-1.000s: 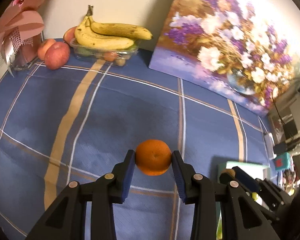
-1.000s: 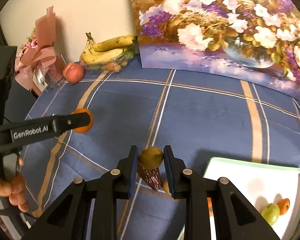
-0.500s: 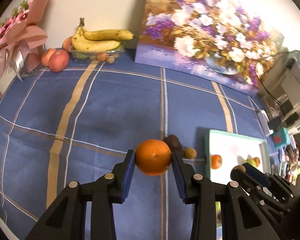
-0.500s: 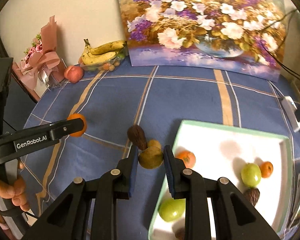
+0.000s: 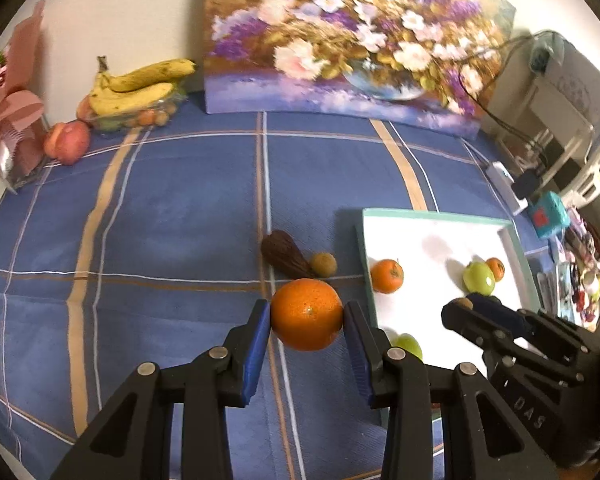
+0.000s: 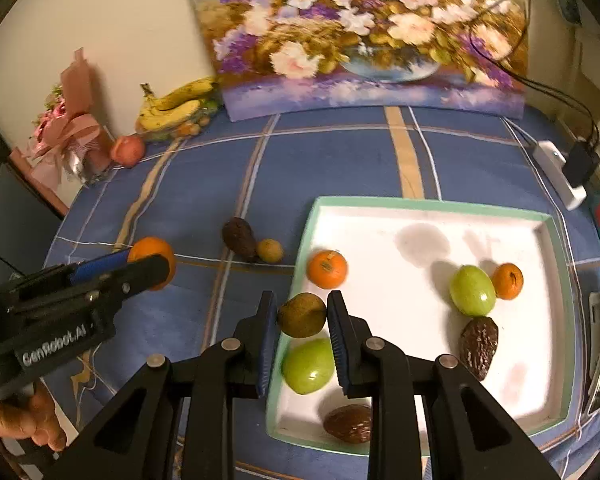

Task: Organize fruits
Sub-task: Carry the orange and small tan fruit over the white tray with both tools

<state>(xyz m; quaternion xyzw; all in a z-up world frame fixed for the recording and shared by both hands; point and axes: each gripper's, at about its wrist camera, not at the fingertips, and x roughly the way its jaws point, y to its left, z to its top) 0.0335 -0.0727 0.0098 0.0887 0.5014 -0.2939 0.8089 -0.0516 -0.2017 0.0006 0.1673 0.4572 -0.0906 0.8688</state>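
Note:
My left gripper [image 5: 306, 322] is shut on an orange [image 5: 306, 314], held above the blue cloth just left of the white tray [image 5: 432, 228]. My right gripper [image 6: 302, 316] is shut on a brownish-green kiwi [image 6: 302, 315], held over the tray's left rim [image 6: 304, 232]. In the tray lie tangerines [image 6: 326, 269], green apples [image 6: 472, 290] and dark avocados [image 6: 479, 346]. On the cloth left of the tray lie a dark avocado [image 6: 239, 238] and a small brown fruit [image 6: 269, 250]. The left gripper with its orange also shows in the right wrist view [image 6: 152, 258].
Bananas on a clear fruit box [image 5: 136, 92] and peaches [image 5: 69, 142] sit at the far left by the wall. A pink bouquet [image 5: 8, 120] stands at the left edge. A flower painting [image 5: 356, 44] leans on the wall. A power strip and cables [image 6: 560, 172] lie far right.
Both grippers have moved right toward the tray, still holding their fruit. The kiwi is now over the tray's left rim; the orange is closer to the tray.

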